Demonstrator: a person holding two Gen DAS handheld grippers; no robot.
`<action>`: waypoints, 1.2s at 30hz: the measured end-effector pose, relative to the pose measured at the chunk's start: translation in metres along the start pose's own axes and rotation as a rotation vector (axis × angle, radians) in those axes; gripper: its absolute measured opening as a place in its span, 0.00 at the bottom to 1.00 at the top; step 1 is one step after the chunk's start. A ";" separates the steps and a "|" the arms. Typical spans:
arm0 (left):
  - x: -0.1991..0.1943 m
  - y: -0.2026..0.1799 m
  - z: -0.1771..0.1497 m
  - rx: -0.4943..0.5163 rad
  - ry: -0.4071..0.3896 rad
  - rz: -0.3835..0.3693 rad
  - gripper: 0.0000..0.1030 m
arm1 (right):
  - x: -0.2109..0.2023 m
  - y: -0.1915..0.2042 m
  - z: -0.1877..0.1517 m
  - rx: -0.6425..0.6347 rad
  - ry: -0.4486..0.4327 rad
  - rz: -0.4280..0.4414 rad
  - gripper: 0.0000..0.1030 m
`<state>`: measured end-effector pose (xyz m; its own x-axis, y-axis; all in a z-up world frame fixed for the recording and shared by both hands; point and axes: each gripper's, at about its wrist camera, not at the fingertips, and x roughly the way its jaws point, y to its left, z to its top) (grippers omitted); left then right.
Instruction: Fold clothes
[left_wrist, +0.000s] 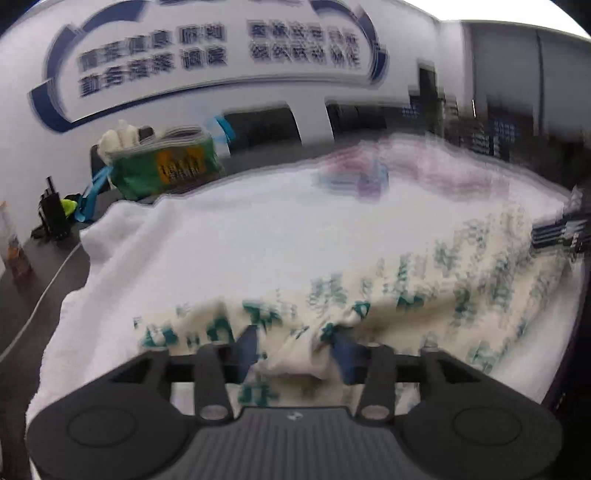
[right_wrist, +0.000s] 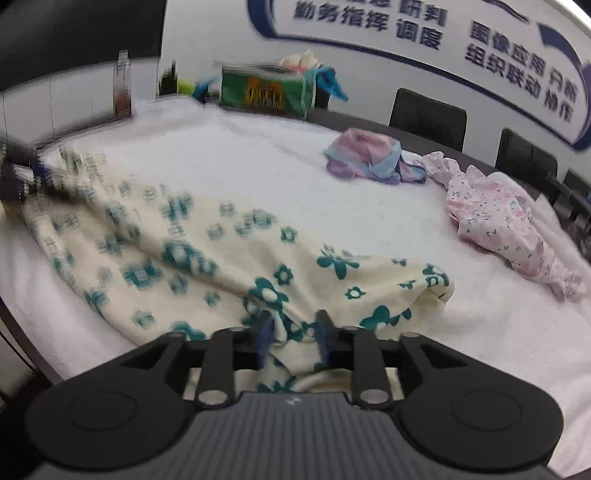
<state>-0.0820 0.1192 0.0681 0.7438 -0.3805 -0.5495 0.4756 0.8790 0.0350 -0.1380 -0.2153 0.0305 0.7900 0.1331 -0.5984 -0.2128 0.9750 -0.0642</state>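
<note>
Gripping opposite ends of the cream garment with teal flowers (right_wrist: 207, 251), both claws seem to be mid-stretch, the cloth pulled long between them over the white towel-covered surface (right_wrist: 266, 155). The left claw (left_wrist: 295, 347) is narrowed onto a bunched edge of the fabric, and the right claw (right_wrist: 293, 332) is likewise pinched on a fold rising between its blue pads (right_wrist: 266, 332). Motion blur smears much of both views, so fine creases are hard to read.

From the right wrist view, the garment spreads from 6 o'clock out toward 10 o'clock; a pink and lilac bundle (right_wrist: 365, 158) sits at 1 o'clock, and a pink floral piece (right_wrist: 506, 225) lies at 3 o'clock, well apart. A green bag (right_wrist: 266, 94) stands at 12 o'clock by the wall.

My guess: this is the spreading step before the first fold. Next calls for laying the cloth flat and even, keeping both grips firm so neither end slips.
</note>
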 end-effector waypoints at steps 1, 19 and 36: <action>-0.002 0.005 0.009 -0.035 -0.024 -0.005 0.54 | -0.006 -0.008 0.003 0.049 -0.033 -0.013 0.47; 0.099 0.018 0.004 -0.222 0.074 0.259 0.39 | 0.011 -0.075 -0.027 0.598 -0.160 -0.124 0.03; 0.042 -0.022 0.030 0.015 0.028 -0.049 0.68 | 0.015 -0.070 -0.008 0.413 -0.015 -0.149 0.61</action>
<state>-0.0470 0.0753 0.0691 0.7061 -0.4142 -0.5744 0.5178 0.8553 0.0198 -0.1159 -0.2826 0.0201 0.8038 -0.0146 -0.5947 0.1494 0.9726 0.1781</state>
